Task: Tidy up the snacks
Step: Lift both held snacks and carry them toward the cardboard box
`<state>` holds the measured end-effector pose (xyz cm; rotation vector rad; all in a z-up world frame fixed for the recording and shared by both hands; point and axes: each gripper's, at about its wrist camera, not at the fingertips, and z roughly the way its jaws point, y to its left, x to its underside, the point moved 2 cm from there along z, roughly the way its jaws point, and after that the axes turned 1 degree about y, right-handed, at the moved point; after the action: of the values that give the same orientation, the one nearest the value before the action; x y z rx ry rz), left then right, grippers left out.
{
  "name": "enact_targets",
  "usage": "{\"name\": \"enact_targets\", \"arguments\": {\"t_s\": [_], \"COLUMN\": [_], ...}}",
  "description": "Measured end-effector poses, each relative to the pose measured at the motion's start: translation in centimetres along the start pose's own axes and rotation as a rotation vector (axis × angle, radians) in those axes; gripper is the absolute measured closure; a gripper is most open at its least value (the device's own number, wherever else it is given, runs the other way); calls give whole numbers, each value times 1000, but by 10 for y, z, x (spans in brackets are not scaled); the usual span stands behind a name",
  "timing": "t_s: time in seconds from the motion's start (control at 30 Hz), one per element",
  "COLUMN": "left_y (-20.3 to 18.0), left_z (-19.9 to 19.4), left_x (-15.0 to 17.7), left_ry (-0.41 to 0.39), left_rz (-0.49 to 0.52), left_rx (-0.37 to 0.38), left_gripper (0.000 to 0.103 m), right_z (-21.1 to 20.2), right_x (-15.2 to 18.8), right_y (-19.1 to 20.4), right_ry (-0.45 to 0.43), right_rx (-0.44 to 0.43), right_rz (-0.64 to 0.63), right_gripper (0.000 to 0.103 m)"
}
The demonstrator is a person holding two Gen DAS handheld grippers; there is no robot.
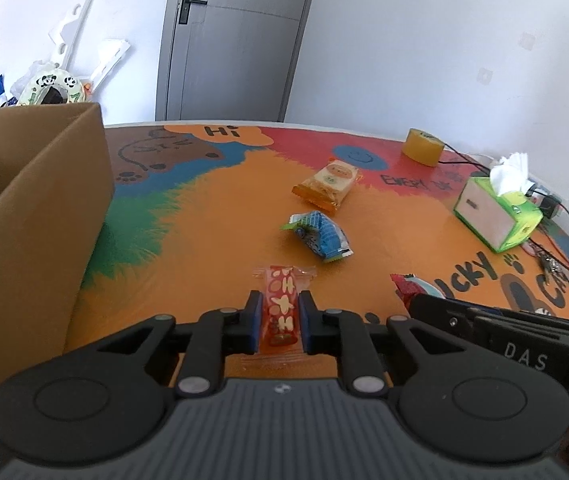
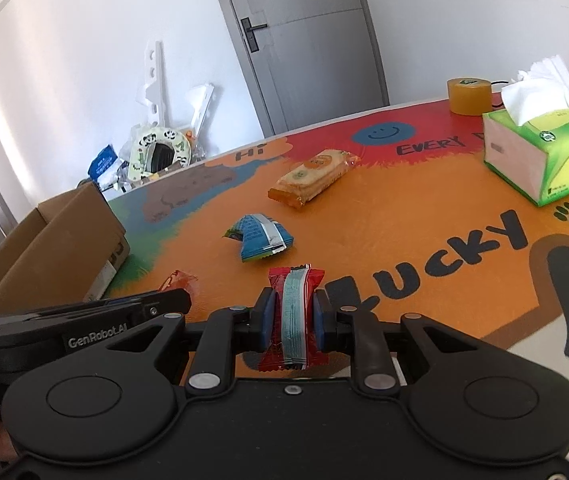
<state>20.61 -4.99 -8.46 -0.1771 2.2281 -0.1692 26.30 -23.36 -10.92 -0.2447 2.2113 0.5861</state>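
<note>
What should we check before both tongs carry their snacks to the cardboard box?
1. Left tongs shut on the orange flower-print candy wrapper: ok.
2. Right tongs shut on the red packet with a pale blue seam strip: ok.
3. Brown cardboard box open on top: ok.
4. Free room inside the box: cannot tell, only a corner of its contents shows.
5. Snacks left on the colourful printed tablecloth: the crumpled blue foil wrapper and the orange cracker pack, so sorting is not done: not ok.
6. Green tissue box and yellow tape roll away from the box side: ok.
</note>
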Motion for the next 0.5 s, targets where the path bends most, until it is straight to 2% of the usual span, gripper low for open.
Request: {"name": "enact_targets", "arguments": {"t_s": [0.5], "left_y": [13], "left_z": [-58], "left_x": [-11], "left_ry": [-111], "left_rz": [-4], "left_rx": [29], "left_gripper": [86], "right_z": [-40], "right_x": [-10], "right_y": [33], "right_ry": [-97], "right_rx": [30], "right_rz": [-35], "right_gripper": [82]}}
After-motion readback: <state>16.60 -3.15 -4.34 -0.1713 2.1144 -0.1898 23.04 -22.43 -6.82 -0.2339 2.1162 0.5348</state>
